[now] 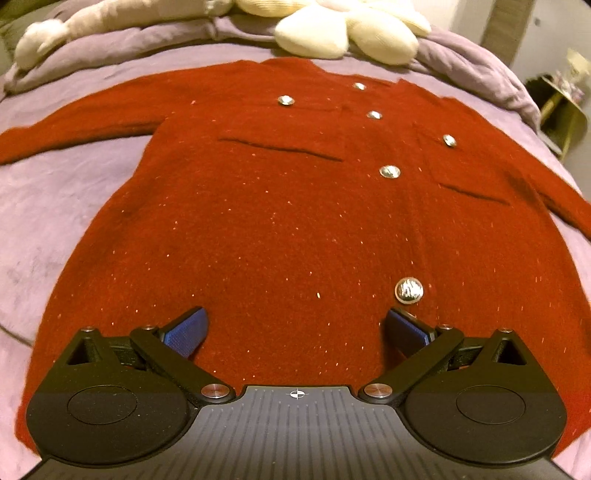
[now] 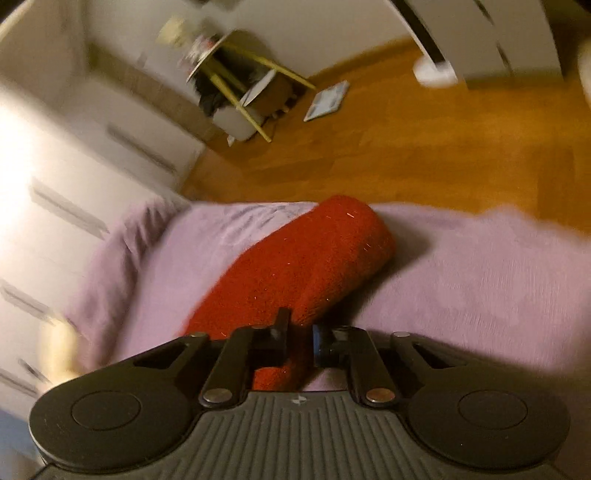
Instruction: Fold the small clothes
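A red knit cardigan (image 1: 280,206) with silver buttons and two chest pockets lies flat, front up, on a lilac bedspread (image 1: 55,206), both sleeves spread out. My left gripper (image 1: 295,332) is open and empty, its blue pads (image 1: 184,332) wide apart just above the cardigan's lower hem area, beside the lowest button (image 1: 409,290). My right gripper (image 2: 300,336) is shut on the red sleeve (image 2: 314,258), which rises off the bedspread (image 2: 461,266) near the bed's edge and bends over.
Cream plush cushions (image 1: 343,29) and a rumpled lilac duvet (image 1: 110,40) lie at the bed's far end. Beyond the bed edge are a wooden floor (image 2: 424,140), white drawer units (image 2: 74,177), and a small yellow-legged table (image 2: 236,81).
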The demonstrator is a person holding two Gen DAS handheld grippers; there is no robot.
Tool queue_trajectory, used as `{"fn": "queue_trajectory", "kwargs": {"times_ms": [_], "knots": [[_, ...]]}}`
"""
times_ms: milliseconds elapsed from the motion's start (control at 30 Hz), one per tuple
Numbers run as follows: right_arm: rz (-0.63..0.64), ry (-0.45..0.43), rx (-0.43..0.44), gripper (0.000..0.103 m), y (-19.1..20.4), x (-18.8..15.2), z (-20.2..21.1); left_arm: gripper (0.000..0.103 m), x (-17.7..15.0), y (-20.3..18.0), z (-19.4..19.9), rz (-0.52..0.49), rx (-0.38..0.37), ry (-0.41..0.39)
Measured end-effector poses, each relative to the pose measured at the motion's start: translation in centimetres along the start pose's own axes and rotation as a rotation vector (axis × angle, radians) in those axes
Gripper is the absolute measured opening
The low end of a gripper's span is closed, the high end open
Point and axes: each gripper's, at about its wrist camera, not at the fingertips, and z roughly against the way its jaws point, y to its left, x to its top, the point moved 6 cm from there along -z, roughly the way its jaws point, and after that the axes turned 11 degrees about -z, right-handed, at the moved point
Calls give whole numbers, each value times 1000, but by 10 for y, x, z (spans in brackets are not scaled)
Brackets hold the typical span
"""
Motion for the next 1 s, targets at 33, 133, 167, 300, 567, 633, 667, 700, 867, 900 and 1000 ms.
{"fn": "queue_trajectory", "kwargs": {"times_ms": [33, 133, 167, 300, 567, 633, 667, 700, 867, 900, 1000], "knots": [[100, -34, -47, 9, 18, -3, 4, 103, 1, -2, 1, -32, 16, -4], [379, -113, 62, 9, 95, -34, 34, 103, 10, -4, 11, -98, 98, -60], [482, -117, 138, 9, 128, -58, 50, 103, 15, -5, 16, -111, 102, -90], [797, -26, 503, 10, 219, -174, 113, 103, 52, -3, 33, -84, 8, -220], [964, 314, 525, 65, 197, -322, 128, 100, 129, -4, 4, 68, -279, -281], [858, 386, 454, 63, 164, -319, 119, 86, 142, -3, -24, 128, -319, -222], [805, 413, 426, 63, 144, -317, 120, 80, 144, -2, -35, 156, -336, -194], [765, 434, 408, 63, 132, -314, 119, 79, 147, -2, -51, 196, -365, -155], [683, 448, 352, 63, 78, -295, 126, 73, 153, -4, -103, 306, -415, -34], [670, 445, 347, 63, 73, -291, 125, 68, 153, -5, -109, 318, -430, -23], [644, 437, 345, 63, 67, -282, 125, 50, 159, -12, -122, 361, -461, -13]]}}
